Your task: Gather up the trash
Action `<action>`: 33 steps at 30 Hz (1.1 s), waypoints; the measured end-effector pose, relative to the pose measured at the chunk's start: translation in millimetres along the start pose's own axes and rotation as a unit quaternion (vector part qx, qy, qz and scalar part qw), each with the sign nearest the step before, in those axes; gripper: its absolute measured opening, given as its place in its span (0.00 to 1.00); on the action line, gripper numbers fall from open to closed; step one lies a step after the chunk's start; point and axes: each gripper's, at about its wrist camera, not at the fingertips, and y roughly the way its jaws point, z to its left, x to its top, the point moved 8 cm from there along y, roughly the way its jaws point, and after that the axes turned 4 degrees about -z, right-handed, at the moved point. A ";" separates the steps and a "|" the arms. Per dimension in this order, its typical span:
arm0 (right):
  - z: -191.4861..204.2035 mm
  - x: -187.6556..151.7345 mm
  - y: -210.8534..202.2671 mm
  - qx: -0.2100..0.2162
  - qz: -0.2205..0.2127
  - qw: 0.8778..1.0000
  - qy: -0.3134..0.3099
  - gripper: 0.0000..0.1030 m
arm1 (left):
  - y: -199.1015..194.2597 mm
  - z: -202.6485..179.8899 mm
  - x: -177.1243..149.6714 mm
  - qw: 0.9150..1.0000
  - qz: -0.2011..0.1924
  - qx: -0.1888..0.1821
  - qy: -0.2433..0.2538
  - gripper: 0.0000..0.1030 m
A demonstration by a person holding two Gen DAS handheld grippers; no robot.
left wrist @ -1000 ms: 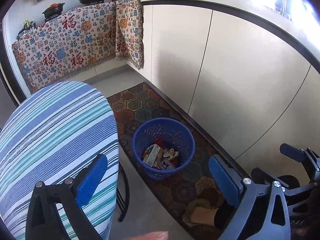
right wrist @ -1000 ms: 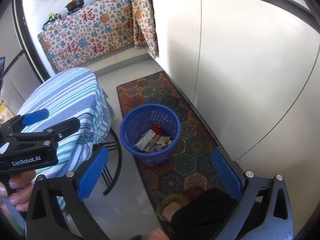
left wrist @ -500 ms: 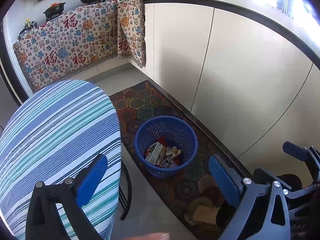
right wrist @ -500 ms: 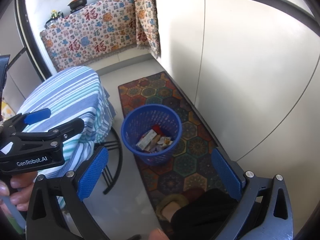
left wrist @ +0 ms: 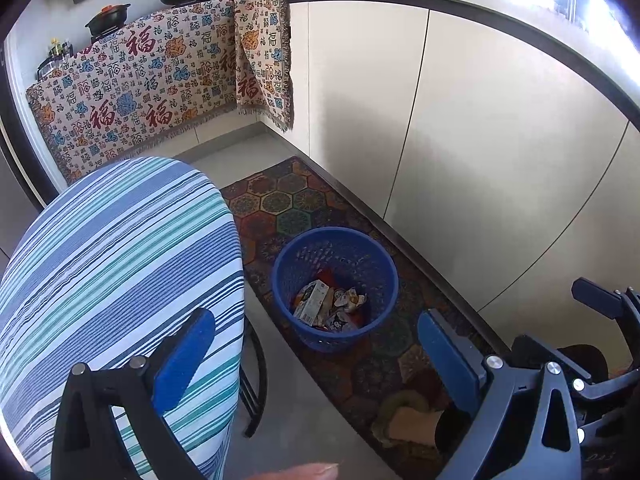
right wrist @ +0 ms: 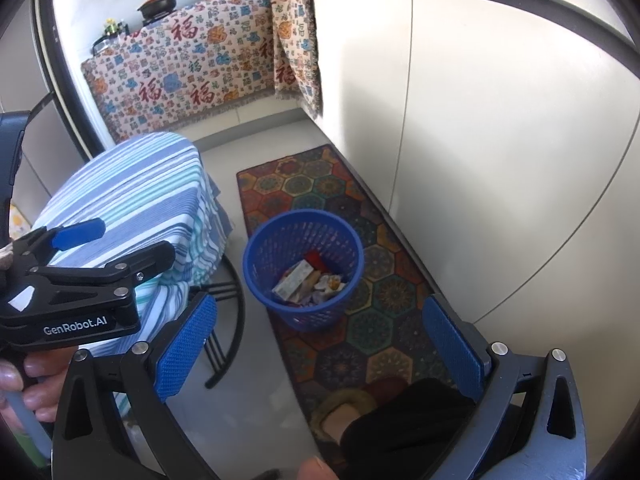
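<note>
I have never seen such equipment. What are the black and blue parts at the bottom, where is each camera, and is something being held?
A person holds one grasping tool in each hand, and each carries a camera looking forward between its two blue pads. The left tool and right tool are both open and hold nothing. The black device at the left of the right picture is the left tool seen from the side. Below, a blue basket with wrappers stands on a patterned rug, beside a striped table.
</note>
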 end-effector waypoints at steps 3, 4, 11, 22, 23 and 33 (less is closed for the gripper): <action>0.5 -0.2 0.0 -0.001 0.001 1.000 0.000 1.00 | 0.7 0.1 -0.5 1.000 0.001 0.000 0.002 1.00; -1.1 0.2 0.8 0.000 0.002 1.000 -0.001 1.00 | 0.7 0.2 -0.7 1.000 0.001 0.000 0.002 1.00; -3.1 -0.5 1.8 0.001 0.004 1.000 0.000 1.00 | 1.8 0.4 -1.2 1.000 0.004 0.000 0.004 1.00; -6.4 -0.4 5.5 0.001 0.008 1.000 0.002 1.00 | 5.4 1.0 -3.7 1.000 0.010 0.000 0.008 1.00; -6.6 -0.4 5.9 0.001 0.009 1.000 0.002 1.00 | 5.8 1.3 -3.8 1.000 0.010 0.000 0.008 1.00; -6.2 -2.3 10.2 0.001 0.013 1.000 0.001 1.00 | 7.1 1.7 -4.5 1.000 0.011 0.000 0.009 1.00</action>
